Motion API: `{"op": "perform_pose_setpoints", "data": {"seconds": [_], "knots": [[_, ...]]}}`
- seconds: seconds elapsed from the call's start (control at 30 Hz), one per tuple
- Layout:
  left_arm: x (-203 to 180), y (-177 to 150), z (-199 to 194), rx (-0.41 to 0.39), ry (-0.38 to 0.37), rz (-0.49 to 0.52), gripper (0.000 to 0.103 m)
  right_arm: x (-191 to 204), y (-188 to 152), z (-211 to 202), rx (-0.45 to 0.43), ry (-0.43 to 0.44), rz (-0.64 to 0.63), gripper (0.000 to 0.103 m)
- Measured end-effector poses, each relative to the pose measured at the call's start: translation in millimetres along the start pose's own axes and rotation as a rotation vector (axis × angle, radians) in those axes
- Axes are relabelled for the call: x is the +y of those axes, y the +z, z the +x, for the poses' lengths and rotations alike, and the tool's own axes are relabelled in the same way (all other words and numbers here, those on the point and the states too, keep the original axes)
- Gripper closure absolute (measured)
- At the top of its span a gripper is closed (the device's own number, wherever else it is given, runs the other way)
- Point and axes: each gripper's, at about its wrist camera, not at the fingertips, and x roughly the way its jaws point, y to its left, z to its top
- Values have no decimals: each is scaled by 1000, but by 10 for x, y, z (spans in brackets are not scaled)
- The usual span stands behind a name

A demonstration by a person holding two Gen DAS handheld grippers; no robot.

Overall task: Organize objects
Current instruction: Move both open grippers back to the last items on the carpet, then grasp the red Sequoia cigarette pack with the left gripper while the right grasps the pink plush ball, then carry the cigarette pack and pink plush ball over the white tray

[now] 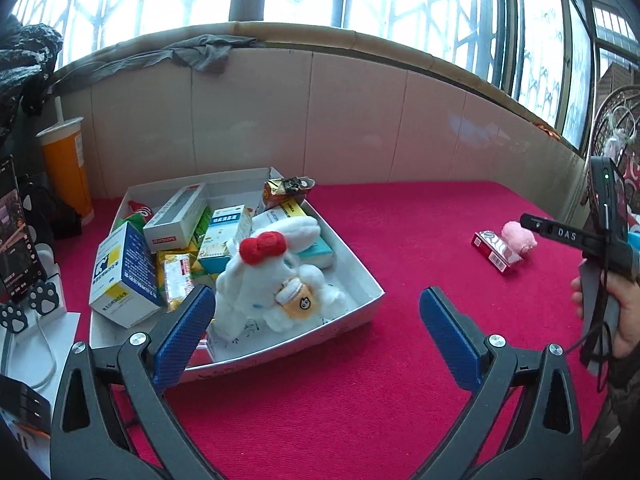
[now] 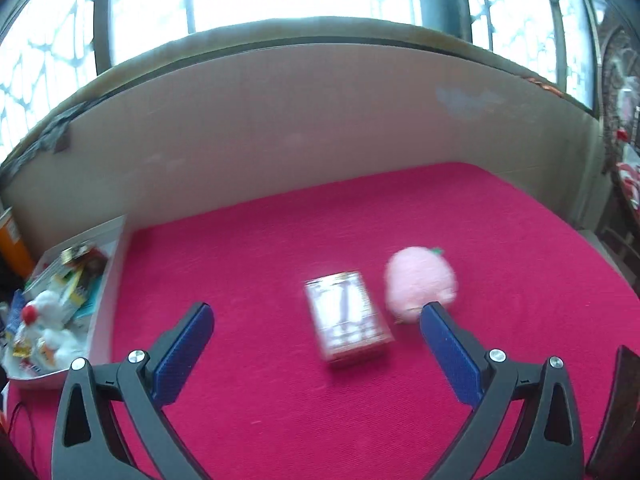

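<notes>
Left gripper: jaws wide apart, nothing between them, above the tray corner and white plush. Right gripper: released, empty. Red box and pink plush lie side by side on the red cloth.

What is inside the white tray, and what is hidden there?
The white tray holds a white plush rabbit, medicine boxes and snack packets. Items below them are covered.

White tray crammed with boxes; red packet beside pink plush.
</notes>
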Motion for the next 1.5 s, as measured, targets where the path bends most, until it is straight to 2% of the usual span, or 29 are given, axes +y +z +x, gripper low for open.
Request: {"op": "perform_pose_setpoints", "data": {"seconds": [0.1, 0.2, 0.4, 0.47, 0.5, 0.6, 0.73, 0.83, 0.97, 1.07, 1.13, 1.2, 1.27, 1.3, 1.33, 1.5], "knots": [[-162, 78, 94, 31, -55, 4, 0, -512, 132, 288, 53, -78, 90, 0], [-350, 207, 256, 75, -125, -13, 0, -821, 210, 575, 126, -55, 200, 0], [-910, 516, 706, 122, -156, 14, 0, -742, 213, 961, 193, -28, 182, 2], [-1103, 583, 911, 164, -177, 2, 0, -736, 142, 1059, 235, -38, 176, 30], [-1205, 603, 1016, 187, -189, -5, 0, -757, 99, 1084, 251, -29, 180, 53], [-1515, 591, 1316, 262, -210, -38, 0, -889, -3, 871, 187, -16, 200, 54], [-1946, 508, 1626, 324, -193, -51, 0, -1344, -177, 566, 107, -57, 385, 54], [-2256, 437, 1757, 347, -160, -39, 0, -1589, -274, 526, 96, -17, 497, 54], [-2529, 379, 1940, 356, -108, -13, 0, -1607, -281, 510, 93, 9, 503, 53], [-2577, 313, 2106, 403, -80, -28, 1, -1652, -308, 475, 86, 30, 521, 53], [-2595, 291, 2086, 375, -53, 11, 0, -1668, -326, 454, 84, 37, 526, 53], [-2536, 267, 2028, 358, -65, 19, 7, -1658, -335, 434, 83, 43, 524, 53], [-2464, 255, 1964, 340, -87, 40, 32, -1658, -335, 436, 80, 51, 528, 53], [-2437, 248, 1942, 332, -100, 54, 42, -1661, -342, 428, 81, 52, 530, 53], [-2404, 255, 1936, 329, -121, 61, 47, -1664, -348, 414, 79, 54, 532, 53], [-2227, 236, 1795, 330, -191, 13, 47, -1666, -354, 399, 75, 59, 539, 53]]}}
